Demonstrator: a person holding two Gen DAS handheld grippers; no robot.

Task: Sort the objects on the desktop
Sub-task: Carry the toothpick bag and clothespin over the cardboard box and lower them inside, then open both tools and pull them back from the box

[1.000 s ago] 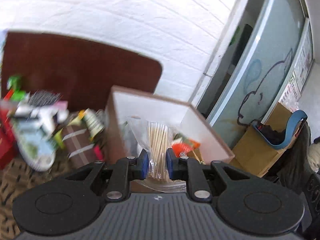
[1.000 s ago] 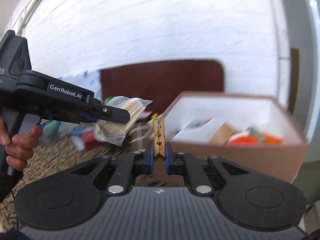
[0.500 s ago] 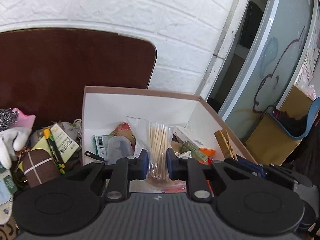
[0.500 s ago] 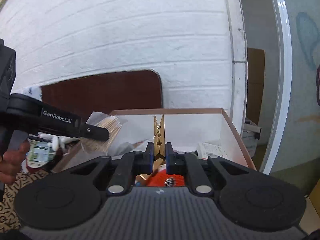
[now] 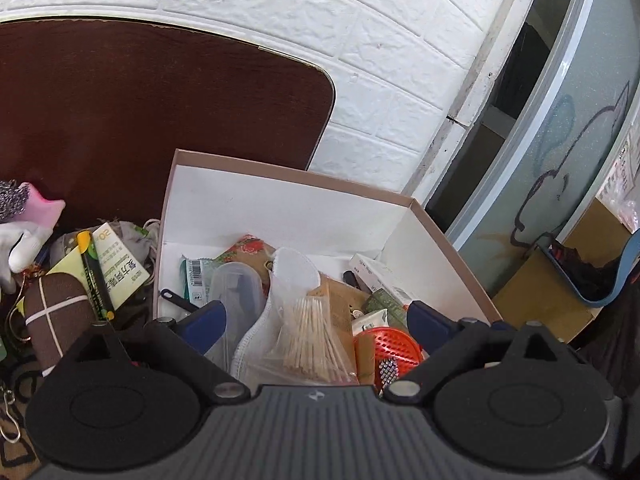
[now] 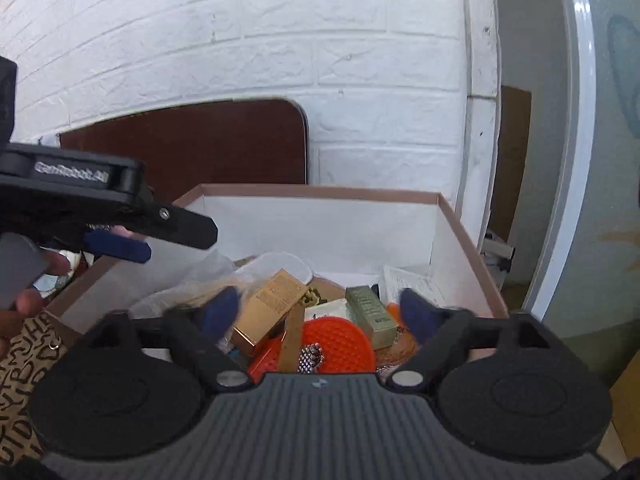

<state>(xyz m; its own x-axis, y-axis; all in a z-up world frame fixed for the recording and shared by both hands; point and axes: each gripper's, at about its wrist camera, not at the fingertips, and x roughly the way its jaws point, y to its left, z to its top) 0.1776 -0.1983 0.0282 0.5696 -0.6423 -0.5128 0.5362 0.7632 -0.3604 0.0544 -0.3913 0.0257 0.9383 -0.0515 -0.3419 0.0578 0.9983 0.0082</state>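
Both grippers stood over the open cardboard box (image 5: pixel 440 248), and each had just been opening its jaws.

The left gripper (image 5: pixel 316 316) was released, its blue pads wide apart with nothing pressed between them. The clear bag of toothpicks (image 5: pixel 308 336) lay in the box directly below and between the spread fingers, touching neither pad, resting on a white fabric pad and beside a translucent plastic case (image 5: pixel 236 288). An orange mesh disc (image 5: pixel 390 346) lay just right of the bag, near the right-hand finger. Outside the box, on the tabletop to the left, lay a brown pouch with white stripes (image 5: pixel 52 316), a yellow-green packet (image 5: pixel 116 276) and a black pen across it.

The right gripper (image 6: pixel 320 314) was likewise released, its pads blurred and set wide. The wooden clothespin (image 6: pixel 292 342) lay inside the box between the fingers, free of both pads, leaning across the edge of the orange mesh disc (image 6: pixel 340 340). A gold carton (image 6: pixel 272 304) lay just left of it, near the left-hand finger, and a green carton (image 6: pixel 372 316) lay to the right, close to the right-hand finger. In this view the left gripper (image 6: pixel 132 236) reached in from the left above the near wall of the box (image 6: pixel 460 240), with a hand (image 6: pixel 24 304) on its grip at the frame edge.

The box stood at the tabletop's corner, against a white brick wall (image 6: pixel 280 40).
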